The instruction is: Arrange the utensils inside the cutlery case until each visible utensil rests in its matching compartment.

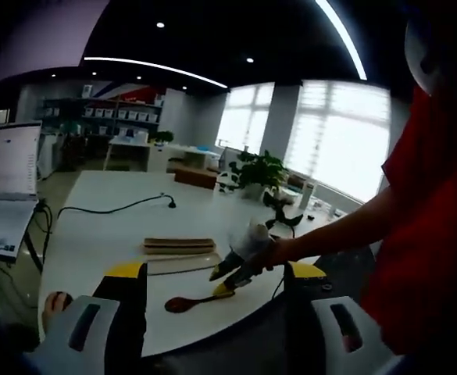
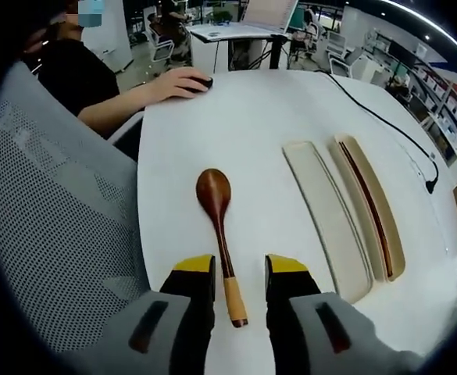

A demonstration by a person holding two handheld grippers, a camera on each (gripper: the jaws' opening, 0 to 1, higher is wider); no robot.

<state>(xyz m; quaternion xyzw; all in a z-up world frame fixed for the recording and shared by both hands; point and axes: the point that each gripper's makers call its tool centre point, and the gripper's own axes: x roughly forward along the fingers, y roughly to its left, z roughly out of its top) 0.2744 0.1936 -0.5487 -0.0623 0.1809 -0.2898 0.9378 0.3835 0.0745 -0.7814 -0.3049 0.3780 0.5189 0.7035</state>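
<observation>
Right gripper view: my right gripper (image 2: 240, 275) stands open astride the spoon (image 2: 219, 238) handle, not touching; left gripper (image 1: 216, 273) also wide.

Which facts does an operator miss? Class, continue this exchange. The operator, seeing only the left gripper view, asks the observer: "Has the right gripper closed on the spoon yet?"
Observer: No. The right gripper is open, and the spoon has its handle lying between the jaws, unclamped.
Operator: I see the case only edge-on. What is in it?
Observer: One tray of the case holds dark chopsticks. The lighter tray beside it is empty.
Operator: Is anyone else at the table?
Observer: Yes, a seated person's hand rests on a mouse at the far edge.
</observation>
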